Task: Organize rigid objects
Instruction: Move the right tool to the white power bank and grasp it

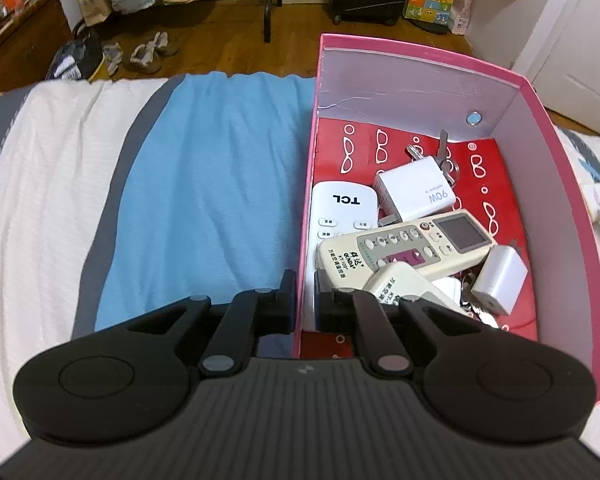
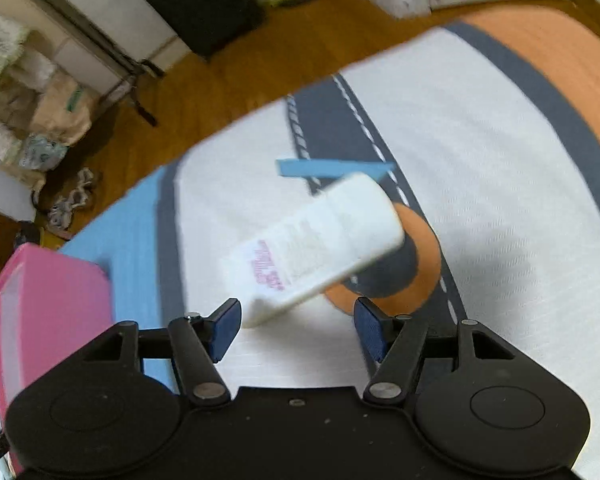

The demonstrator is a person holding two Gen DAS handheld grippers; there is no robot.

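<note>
Evenly, softly lit indoors; no harsh glare. Strong fisheye bending at edges. Left view sharp. Right view smeared by motion blur, especially bottle (image 2: 316,248); soft shadow on bedspread (image 2: 500,184).

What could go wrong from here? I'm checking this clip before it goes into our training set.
The right gripper is open, and the white bottle lies tilted beyond its fingertips, ungripped; closing now might catch only its end and let it slip. The left gripper pinches one wall of the pink box; pulling could tilt it and shift the piled remotes and chargers.
</note>
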